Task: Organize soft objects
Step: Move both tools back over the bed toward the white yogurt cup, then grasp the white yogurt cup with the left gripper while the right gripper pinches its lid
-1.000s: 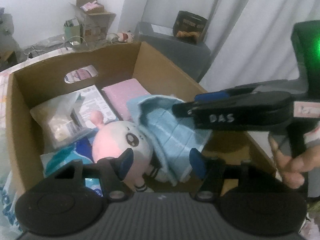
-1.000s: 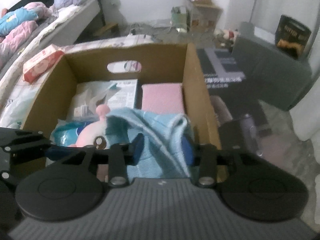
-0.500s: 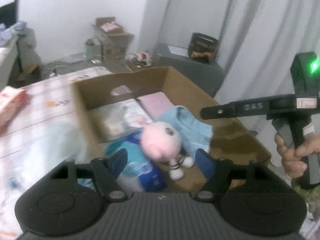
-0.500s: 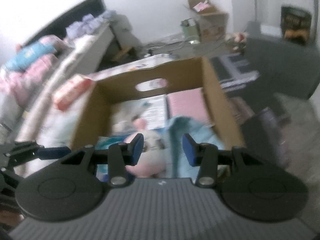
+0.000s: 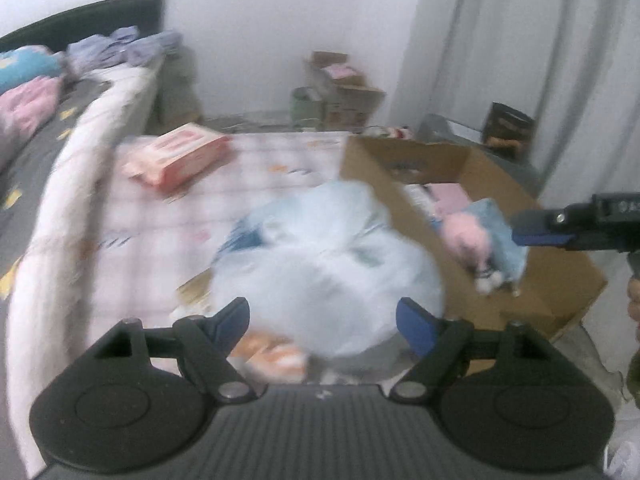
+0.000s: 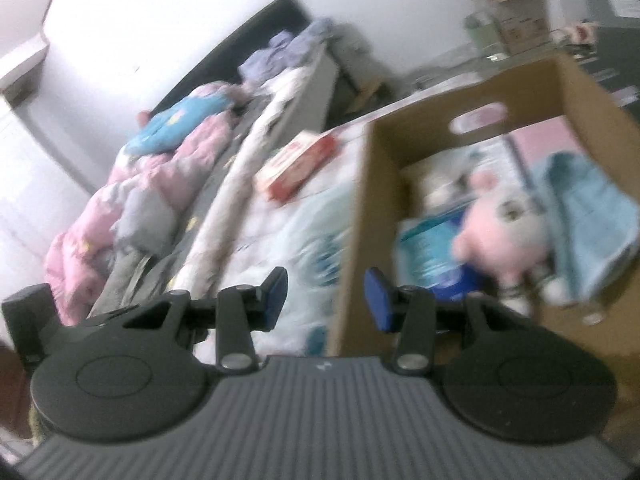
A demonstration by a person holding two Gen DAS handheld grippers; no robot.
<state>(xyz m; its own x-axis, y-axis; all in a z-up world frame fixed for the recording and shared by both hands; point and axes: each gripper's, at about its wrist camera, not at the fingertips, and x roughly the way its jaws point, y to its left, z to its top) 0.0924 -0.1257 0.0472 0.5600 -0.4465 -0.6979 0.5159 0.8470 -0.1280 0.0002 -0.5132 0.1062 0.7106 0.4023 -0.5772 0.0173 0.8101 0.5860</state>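
Now the left gripper (image 5: 322, 322) has its jaws opening, its blue fingers (image 5: 414, 326) wide apart with nothing pressed between them; they frame a blurred pale blue plastic bag (image 5: 328, 264) that lies on the bed beyond them, and whether they touch it cannot be told. At about one o'clock from that bag, touching or just beside it, stands the cardboard box (image 5: 568, 288). Inside it the pink plush toy (image 5: 466, 234) lies against the light blue cloth (image 5: 506, 236), both toward the near end of the box. At three o'clock in the left wrist view the right gripper (image 5: 536, 230) reaches in above the box, with a hand (image 5: 634, 304) partly seen at the frame's edge below it.

From its own camera, the right gripper's fingers (image 6: 274, 294) stand at a moderate gap and hold nothing; the left wall of the box shows between and beyond them. At two o'clock from them the plush toy sits on a blue-and-white packet (image 6: 432, 248), with the light blue cloth draped to its right. A pink flat item (image 6: 548, 142) lies farther back, near the end wall with its oval handle hole.

Outside the box, at eleven o'clock from the fingers, a red-and-white tissue pack (image 6: 298, 166) rests on the checked bed cover (image 5: 256, 184). Farther left, a pink quilt (image 6: 132, 200) and a turquoise pillow (image 6: 180, 124) lie heaped against the dark headboard (image 6: 256, 24). Grey curtains (image 5: 532, 60) hang behind the box.
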